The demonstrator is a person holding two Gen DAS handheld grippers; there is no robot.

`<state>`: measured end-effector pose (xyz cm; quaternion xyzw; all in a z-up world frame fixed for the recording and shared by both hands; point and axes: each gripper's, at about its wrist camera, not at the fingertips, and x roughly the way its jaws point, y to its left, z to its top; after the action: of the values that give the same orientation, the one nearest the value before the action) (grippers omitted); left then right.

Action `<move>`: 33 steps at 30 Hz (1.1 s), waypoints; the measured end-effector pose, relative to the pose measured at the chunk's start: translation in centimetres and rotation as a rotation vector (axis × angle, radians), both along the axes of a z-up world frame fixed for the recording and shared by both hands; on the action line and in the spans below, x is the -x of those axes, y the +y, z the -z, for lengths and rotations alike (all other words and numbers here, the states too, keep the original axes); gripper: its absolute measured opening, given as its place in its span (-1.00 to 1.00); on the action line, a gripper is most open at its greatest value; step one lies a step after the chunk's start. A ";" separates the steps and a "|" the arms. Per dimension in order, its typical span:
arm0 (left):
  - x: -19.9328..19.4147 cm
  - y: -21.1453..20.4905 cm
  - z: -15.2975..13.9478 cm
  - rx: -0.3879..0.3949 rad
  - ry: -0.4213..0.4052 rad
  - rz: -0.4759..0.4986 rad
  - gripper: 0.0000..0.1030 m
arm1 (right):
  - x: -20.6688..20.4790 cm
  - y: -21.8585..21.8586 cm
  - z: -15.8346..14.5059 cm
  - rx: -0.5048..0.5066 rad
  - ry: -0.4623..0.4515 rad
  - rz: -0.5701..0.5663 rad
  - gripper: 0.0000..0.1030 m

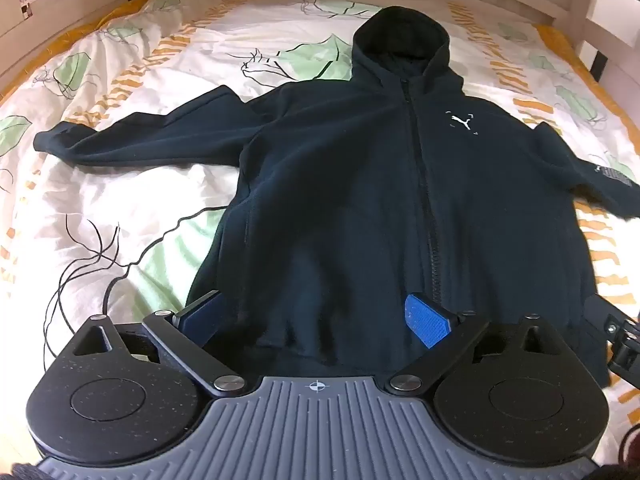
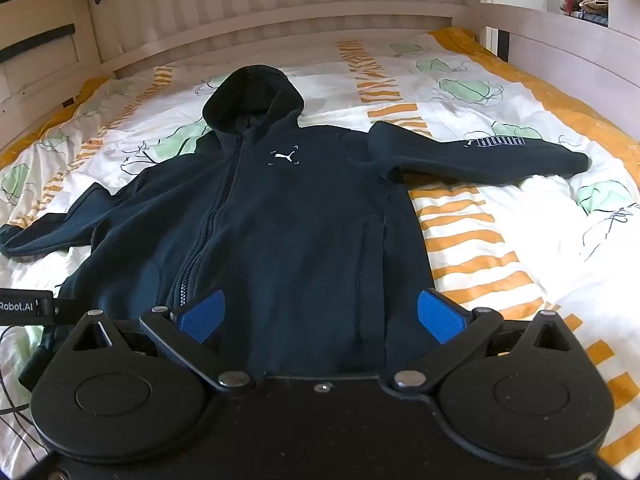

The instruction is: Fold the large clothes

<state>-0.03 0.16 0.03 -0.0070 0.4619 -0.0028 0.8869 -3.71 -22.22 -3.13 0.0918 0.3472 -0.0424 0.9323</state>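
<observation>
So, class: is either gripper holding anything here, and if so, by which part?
Nothing is held. The left gripper and right gripper both stand open over the hem of the dark zip hoodie.

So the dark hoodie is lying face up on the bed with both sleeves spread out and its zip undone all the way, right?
Not quite: the hoodie is zipped up. Its zip runs closed from hem to collar, clearest in the right wrist view. The rest holds: face up on the bed, sleeves spread.

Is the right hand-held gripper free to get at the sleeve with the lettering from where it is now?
Probably yes. The right hand-held gripper is open and empty over the hoodie's hem, and the lettered sleeve lies spread flat on the duvet to its right, with nothing on or beside it.
</observation>
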 end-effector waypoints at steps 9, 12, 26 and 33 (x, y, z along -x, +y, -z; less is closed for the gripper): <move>0.0 -0.2 0.2 -0.038 0.006 0.000 0.88 | -0.1 -0.8 0.1 0.002 0.001 0.005 0.99; -0.1 -0.2 0.2 -0.039 0.019 -0.005 0.88 | -0.2 -0.7 0.0 -0.001 0.001 0.005 0.99; -0.4 -0.2 0.6 -0.046 0.022 -0.021 0.88 | -0.6 -0.2 0.0 -0.001 0.005 -0.007 0.99; -0.4 0.0 0.7 -0.043 0.027 -0.025 0.88 | -0.5 0.0 -0.1 -0.001 0.001 -0.014 0.99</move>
<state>0.33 0.14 -0.66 0.0062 0.4738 0.0185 0.8804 -3.18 -22.20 -3.04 0.0898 0.3485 -0.0359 0.9323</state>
